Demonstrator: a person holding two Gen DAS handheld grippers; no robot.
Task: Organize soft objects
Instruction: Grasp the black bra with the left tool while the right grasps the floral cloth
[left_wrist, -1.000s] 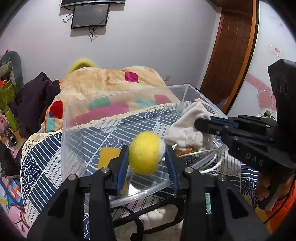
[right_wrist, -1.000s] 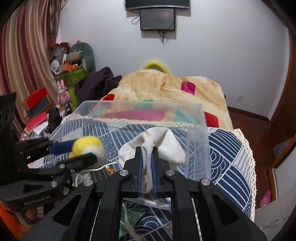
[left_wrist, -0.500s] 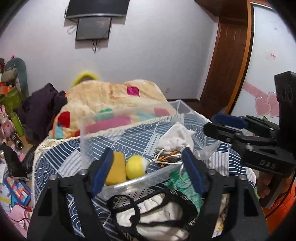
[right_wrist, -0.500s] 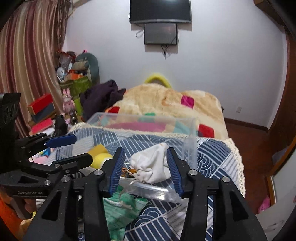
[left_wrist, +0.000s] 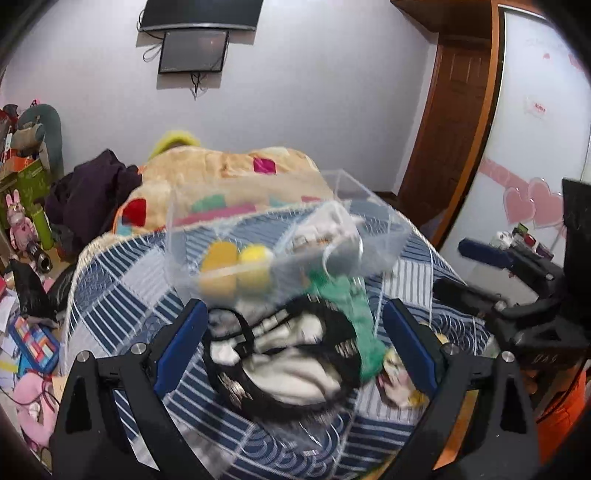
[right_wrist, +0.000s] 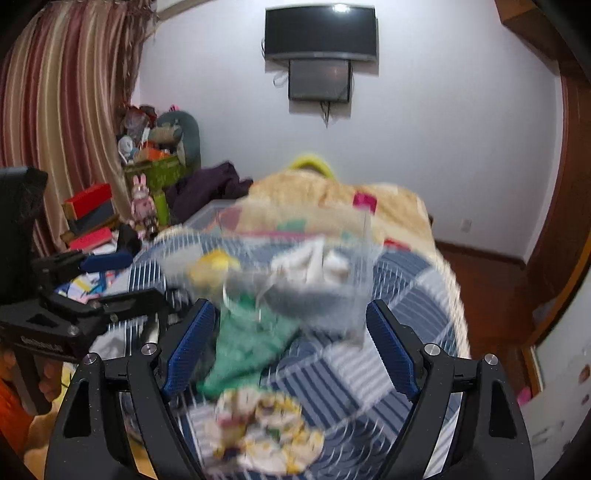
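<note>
Bed (left_wrist: 122, 295) under a blue patterned cover, filling most of both views, with a tan blanket (left_wrist: 221, 170) heaped at the far end. Clear plastic box (left_wrist: 373, 206) on the cover, in the middle of the bed, farther off now than a second ago. Inside it, at the left, a yellow ball (left_wrist: 255, 266) beside a yellow block (left_wrist: 218, 266); at the right, a white cloth (left_wrist: 332, 221) with a cord, both dropped in since a second ago, when each sat pinched between fingers. Left hand-held gripper (left_wrist: 291, 339) now spread wide and empty, pulled back to the near side of the box. Right hand-held gripper (right_wrist: 288, 343) likewise wide apart and holding nothing, drawn back the same way. Much motion blur in both views, so fine detail lost. Still loose on the cover, near the box: a black-trimmed white garment (left_wrist: 291, 354) straight ahead of the left fingers, a green cloth (right_wrist: 247, 343) touching the near wall of the box, and a yellow-patterned cloth (right_wrist: 258, 428) nearest of all. Two items stowed, then, and at least three soft things left to gather; likely next picks the garment on the left and the green cloth on the right.
</note>
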